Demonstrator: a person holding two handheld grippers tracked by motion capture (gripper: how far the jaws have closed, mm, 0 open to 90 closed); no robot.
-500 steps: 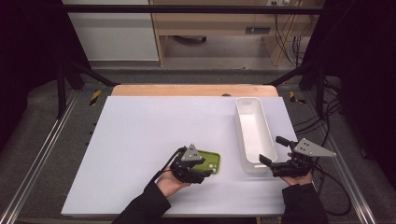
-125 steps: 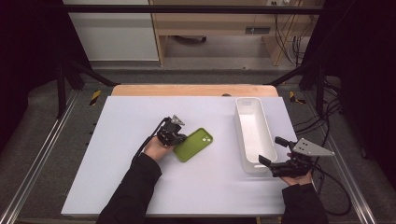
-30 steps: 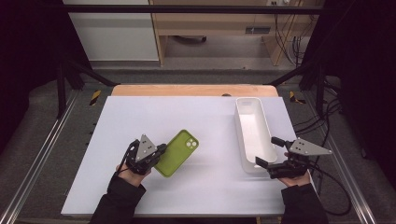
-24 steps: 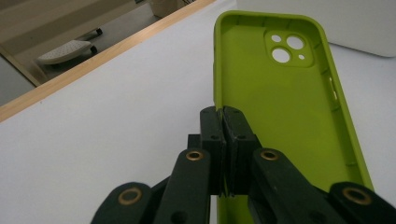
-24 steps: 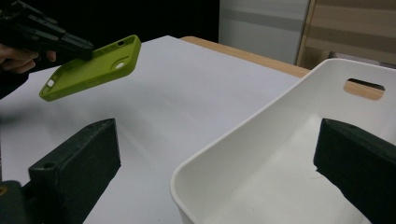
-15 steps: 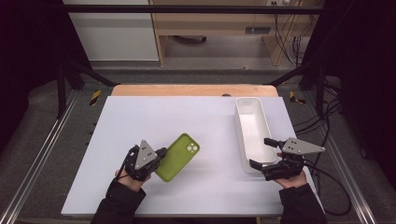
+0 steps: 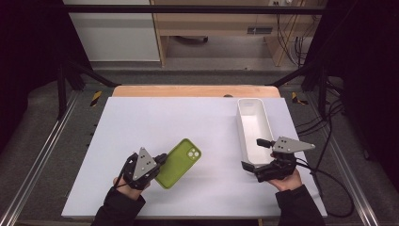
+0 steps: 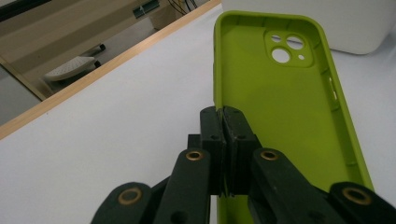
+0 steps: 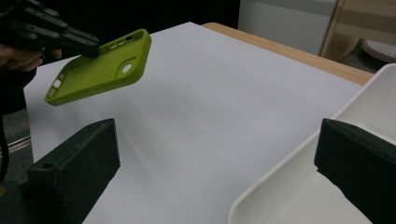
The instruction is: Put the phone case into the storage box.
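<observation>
The left gripper (image 7: pixel 157 160) was clenched on the side wall of the green phone case (image 7: pixel 179 162) and had lifted it off the white table (image 7: pixel 141 122); 1 second before, the case lay flat. The right gripper (image 7: pixel 256 154) had moved to the near end of the white tray (image 7: pixel 253 123), jaws spread wide. Probably the case would go into this tray.
</observation>
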